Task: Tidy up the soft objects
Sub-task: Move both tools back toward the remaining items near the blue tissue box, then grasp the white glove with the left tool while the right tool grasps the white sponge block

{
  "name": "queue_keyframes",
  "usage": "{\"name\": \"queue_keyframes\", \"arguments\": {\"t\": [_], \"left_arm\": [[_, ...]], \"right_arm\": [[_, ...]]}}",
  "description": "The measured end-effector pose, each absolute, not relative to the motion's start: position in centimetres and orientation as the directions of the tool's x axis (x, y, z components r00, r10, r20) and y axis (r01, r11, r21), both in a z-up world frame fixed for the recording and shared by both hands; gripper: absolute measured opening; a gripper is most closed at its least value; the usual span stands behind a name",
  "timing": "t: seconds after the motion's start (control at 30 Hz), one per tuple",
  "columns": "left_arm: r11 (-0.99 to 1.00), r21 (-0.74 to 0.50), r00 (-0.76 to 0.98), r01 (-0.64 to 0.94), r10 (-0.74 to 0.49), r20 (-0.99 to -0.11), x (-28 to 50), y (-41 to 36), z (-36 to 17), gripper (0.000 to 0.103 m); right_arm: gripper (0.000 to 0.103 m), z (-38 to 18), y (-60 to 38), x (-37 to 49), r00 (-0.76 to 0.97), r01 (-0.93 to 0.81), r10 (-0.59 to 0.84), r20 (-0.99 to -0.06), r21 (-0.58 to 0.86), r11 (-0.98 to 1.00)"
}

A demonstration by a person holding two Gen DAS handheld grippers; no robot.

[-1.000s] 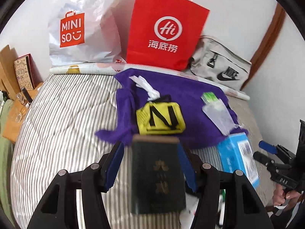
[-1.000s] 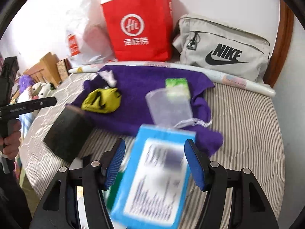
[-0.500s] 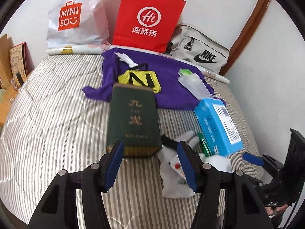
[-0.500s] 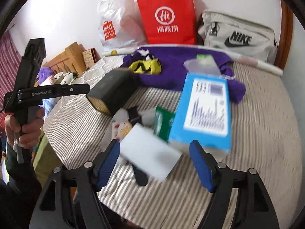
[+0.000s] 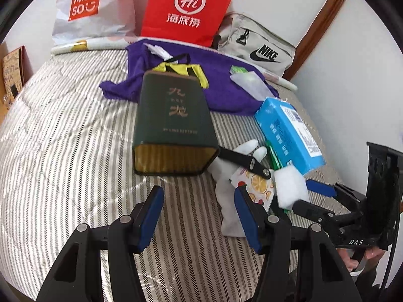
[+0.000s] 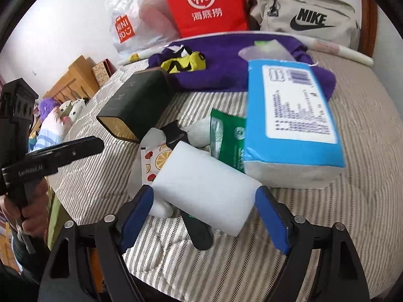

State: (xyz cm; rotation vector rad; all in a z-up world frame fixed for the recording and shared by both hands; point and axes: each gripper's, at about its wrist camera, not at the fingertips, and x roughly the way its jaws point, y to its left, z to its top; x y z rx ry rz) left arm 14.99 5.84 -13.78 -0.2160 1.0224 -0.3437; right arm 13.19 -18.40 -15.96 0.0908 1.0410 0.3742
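A white foam block [image 6: 206,191] lies on the striped bed between the open fingers of my right gripper [image 6: 204,216]; it also shows in the left wrist view [image 5: 291,186]. Behind it lie a blue tissue pack [image 6: 292,120], a green packet [image 6: 226,138], a fruit-print sachet [image 6: 153,158] and white socks [image 5: 231,201]. A dark green box [image 5: 173,123] lies ahead of my open, empty left gripper [image 5: 199,216]. A yellow pouch [image 6: 186,63] and a clear pouch [image 6: 267,50] rest on a purple towel [image 5: 219,83].
A red paper bag [image 5: 186,7], a white Miniso bag [image 5: 88,7] and a grey Nike bag [image 5: 257,50] stand against the back wall. A black clip [image 5: 244,161] lies on the socks. Wooden furniture [image 6: 75,83] and plush toys stand left of the bed.
Both grippers have pulled back toward the bed's near edge. The green box and blue pack, earlier between the fingers, now lie on the bed. The right gripper has closed in around the white foam block.
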Motion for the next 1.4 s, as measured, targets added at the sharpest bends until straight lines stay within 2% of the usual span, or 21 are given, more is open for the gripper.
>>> {"name": "queue_keyframes", "arguments": {"t": [0.23, 0.37, 0.63, 1.03, 1.1, 1.17, 1.2, 1.23, 1.27, 1.4], "left_arm": [[0.920, -0.332, 0.437, 0.209, -0.392, -0.809, 15.0, 4.5, -14.9, 0.056], [0.915, -0.331, 0.422, 0.231, -0.400, -0.813, 14.9, 3.5, -15.3, 0.056], [0.909, -0.334, 0.410, 0.248, -0.411, -0.814, 14.7, 1.9, -15.6, 0.056], [0.929, -0.145, 0.463, 0.341, -0.300, -0.834, 13.1, -1.3, -17.0, 0.054], [0.934, -0.088, 0.490, 0.345, -0.259, -0.832, 13.1, -2.0, -17.1, 0.043], [0.927, -0.084, 0.492, 0.365, -0.269, -0.828, 13.2, -2.4, -17.0, 0.024], [0.928, -0.087, 0.494, 0.361, -0.270, -0.827, 13.3, -2.4, -16.9, 0.021], [0.932, -0.081, 0.502, 0.352, -0.261, -0.824, 13.3, -2.3, -16.8, 0.012], [0.936, -0.087, 0.512, 0.340, -0.262, -0.818, 13.3, -2.0, -16.6, 0.009], [0.936, -0.175, 0.518, 0.305, -0.318, -0.794, 12.8, 0.1, -15.5, 0.009]], "right_arm": [[0.089, -16.4, -18.2, 13.2, 0.452, -0.279, 0.351, -0.820, 0.244, 0.929], [0.084, -16.3, -18.5, 12.7, 0.467, -0.298, 0.356, -0.809, 0.235, 0.925], [0.084, -14.9, -20.1, 10.7, 0.500, -0.318, 0.387, -0.775, 0.251, 0.914], [0.084, -14.5, -24.2, 8.4, 0.541, -0.276, 0.385, -0.748, 0.275, 0.921], [0.084, -14.8, -24.6, 8.3, 0.541, -0.267, 0.384, -0.748, 0.280, 0.922], [0.084, -15.0, -24.8, 8.2, 0.541, -0.261, 0.376, -0.752, 0.274, 0.925], [0.084, -15.2, -24.9, 8.2, 0.543, -0.256, 0.366, -0.756, 0.266, 0.929], [0.084, -15.4, -25.0, 8.1, 0.540, -0.250, 0.355, -0.763, 0.257, 0.934], [0.084, -15.6, -25.1, 8.0, 0.538, -0.248, 0.352, -0.766, 0.254, 0.935], [0.084, -16.5, -25.9, 7.8, 0.530, -0.221, 0.327, -0.783, 0.245, 0.944]]}}
